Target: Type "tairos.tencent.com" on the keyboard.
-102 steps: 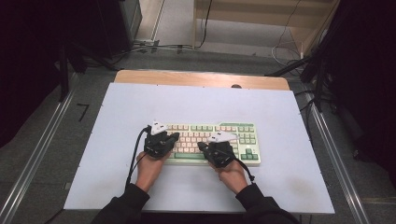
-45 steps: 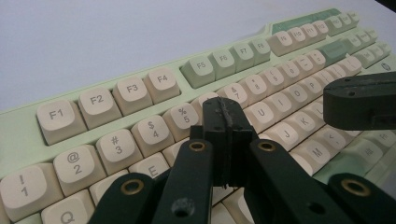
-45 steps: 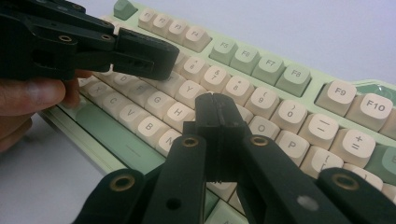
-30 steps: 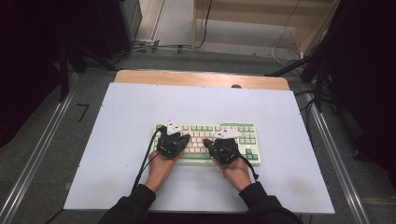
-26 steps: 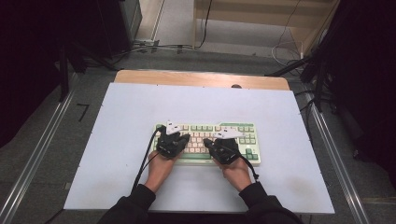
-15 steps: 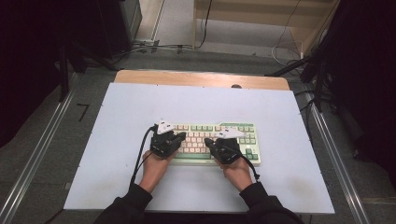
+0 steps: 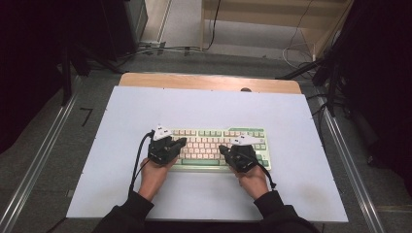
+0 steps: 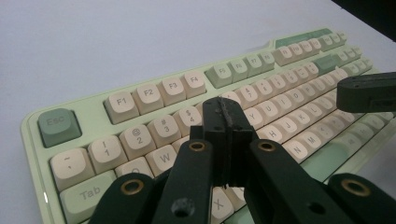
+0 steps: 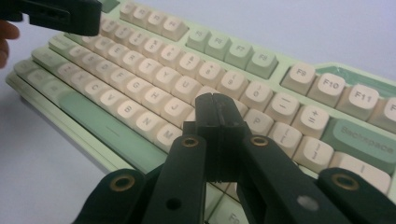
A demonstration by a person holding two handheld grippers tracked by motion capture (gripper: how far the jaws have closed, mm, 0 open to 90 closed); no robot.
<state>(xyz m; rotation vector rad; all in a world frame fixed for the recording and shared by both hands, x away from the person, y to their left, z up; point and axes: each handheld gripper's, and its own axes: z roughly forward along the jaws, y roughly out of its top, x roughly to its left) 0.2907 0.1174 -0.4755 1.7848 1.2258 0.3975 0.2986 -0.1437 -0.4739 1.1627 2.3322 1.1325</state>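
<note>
White table (image 7: 121,116) under everything. Green-and-cream keyboard (image 7: 214,138) lies flat beneath and ahead of both your jaw pairs. Your left gripper (image 8: 224,109): jaws clenched together, nothing between them, tip over the number and Q-row keys. Your right gripper (image 9: 215,105): jaws clenched empty, tip over the O/P keys.

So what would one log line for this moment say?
scene: keyboard on white table | left gripper: shut, empty, over keys | right gripper: shut, empty, over keys | contact with keys: cannot tell
</note>
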